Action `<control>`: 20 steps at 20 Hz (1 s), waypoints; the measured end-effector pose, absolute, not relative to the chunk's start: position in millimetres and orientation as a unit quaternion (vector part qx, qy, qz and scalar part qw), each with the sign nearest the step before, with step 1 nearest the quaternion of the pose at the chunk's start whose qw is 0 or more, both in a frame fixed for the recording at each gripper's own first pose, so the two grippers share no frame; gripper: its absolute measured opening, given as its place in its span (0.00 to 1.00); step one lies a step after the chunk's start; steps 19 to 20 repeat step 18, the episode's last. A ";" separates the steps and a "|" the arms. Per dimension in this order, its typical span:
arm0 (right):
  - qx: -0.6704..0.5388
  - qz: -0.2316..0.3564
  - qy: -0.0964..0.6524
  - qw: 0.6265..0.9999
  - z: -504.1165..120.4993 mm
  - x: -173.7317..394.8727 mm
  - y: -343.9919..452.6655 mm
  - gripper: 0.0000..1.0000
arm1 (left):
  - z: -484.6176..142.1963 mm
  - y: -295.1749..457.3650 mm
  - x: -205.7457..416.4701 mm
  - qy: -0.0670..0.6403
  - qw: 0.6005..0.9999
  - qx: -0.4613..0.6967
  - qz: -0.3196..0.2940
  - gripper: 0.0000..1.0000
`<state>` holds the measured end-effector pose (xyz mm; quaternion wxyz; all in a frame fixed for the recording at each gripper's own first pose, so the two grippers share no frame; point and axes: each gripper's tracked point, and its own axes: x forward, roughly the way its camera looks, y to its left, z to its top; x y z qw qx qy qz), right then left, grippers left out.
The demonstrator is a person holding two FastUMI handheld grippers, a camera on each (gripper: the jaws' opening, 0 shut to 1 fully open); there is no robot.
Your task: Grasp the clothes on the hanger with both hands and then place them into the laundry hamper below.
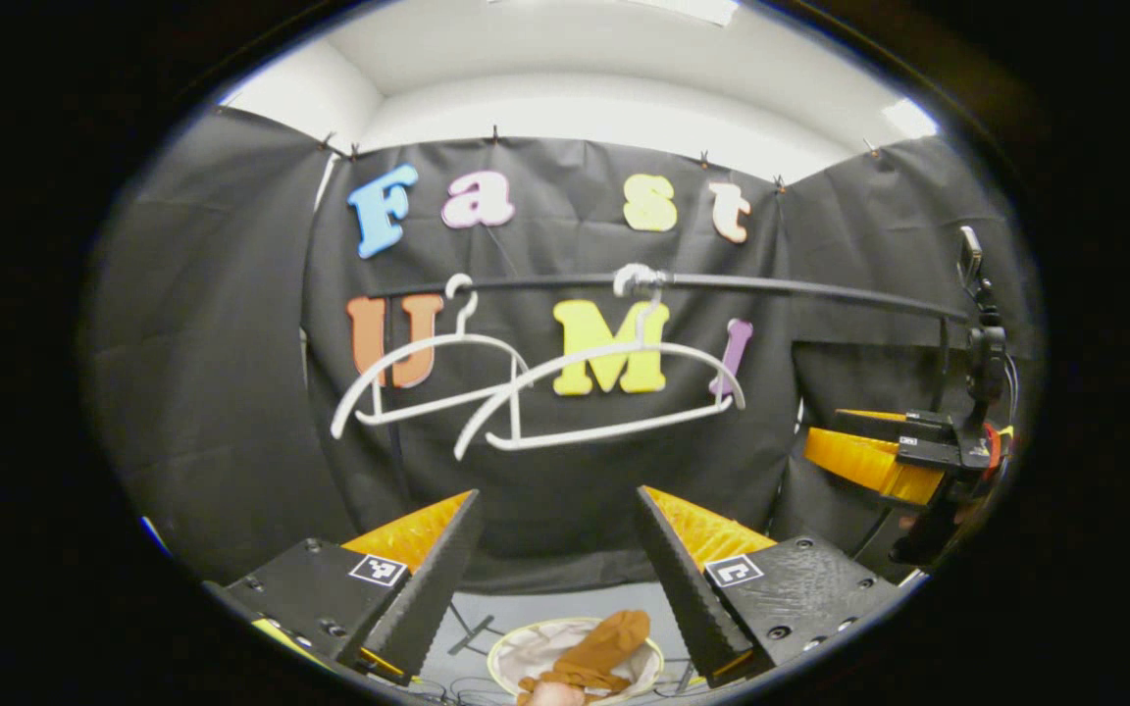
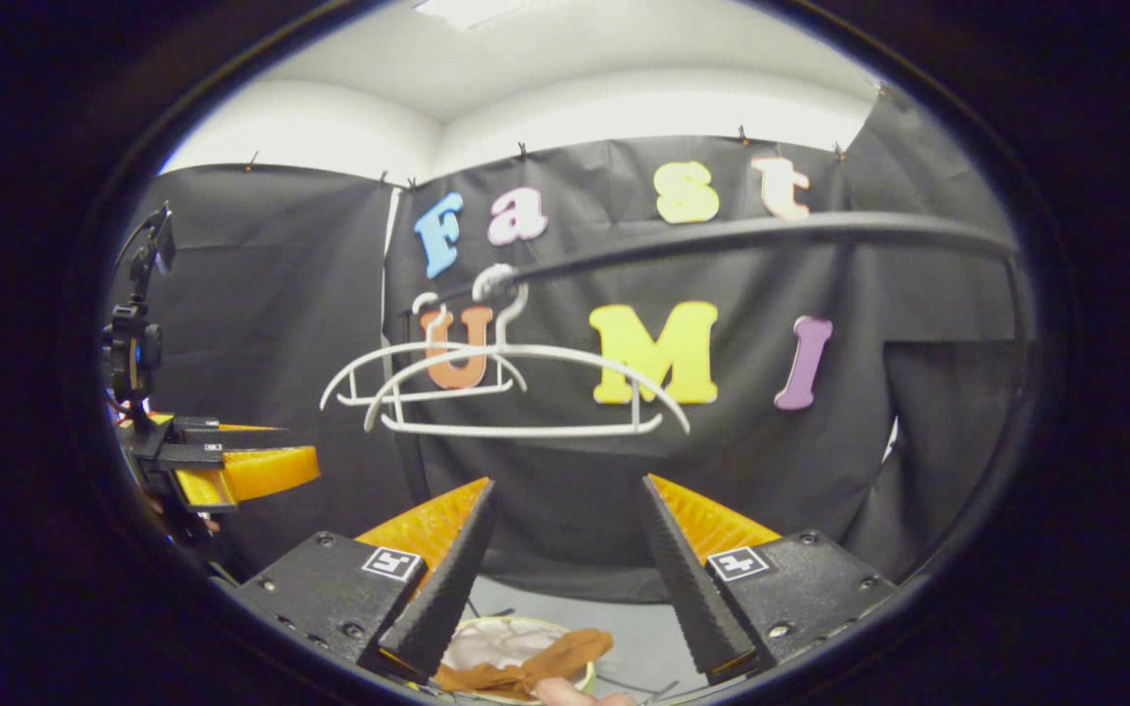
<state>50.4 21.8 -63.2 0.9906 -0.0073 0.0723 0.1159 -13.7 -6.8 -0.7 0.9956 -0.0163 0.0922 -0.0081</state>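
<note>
Left tool (image 1: 557, 574) and right tool (image 2: 565, 579) spread, empty; brown garment (image 1: 592, 655) in hamper (image 1: 516, 659); hangers (image 1: 604, 392) bare, so task looks complete.

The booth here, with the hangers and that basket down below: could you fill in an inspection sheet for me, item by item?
Surface: pale floor below the wall cloth.
Job's things: two white hangers hang bare on the dark rail; brown clothes lie in the laundry hamper, partly draped over its rim.
Clutter: nothing seen.
Grippers: left gripper open and holding nothing, raised above the hamper; right gripper the same.
Cables: thin dark wires on the floor beside the hamper.
Surroundings: black cloth on the walls, white ceiling with lights above.
</note>
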 end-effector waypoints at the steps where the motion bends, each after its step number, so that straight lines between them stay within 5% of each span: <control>1: -0.006 0.113 0.055 0.992 -48.0 43.0 18.6 0.92 | 11.9 -1.4 -17.4 0.072 0.997 -0.011 0.001 0.94; 10: 0.013 0.101 -0.027 0.994 -12.2 20.9 9.8 0.93 | 66.8 -1.7 -34.4 -0.045 0.999 0.003 0.012 1.00; 20: 0.012 0.128 -0.063 0.990 2.1 16.2 14.1 0.94 | 63.3 -1.9 -36.5 -0.052 0.998 0.011 0.027 1.00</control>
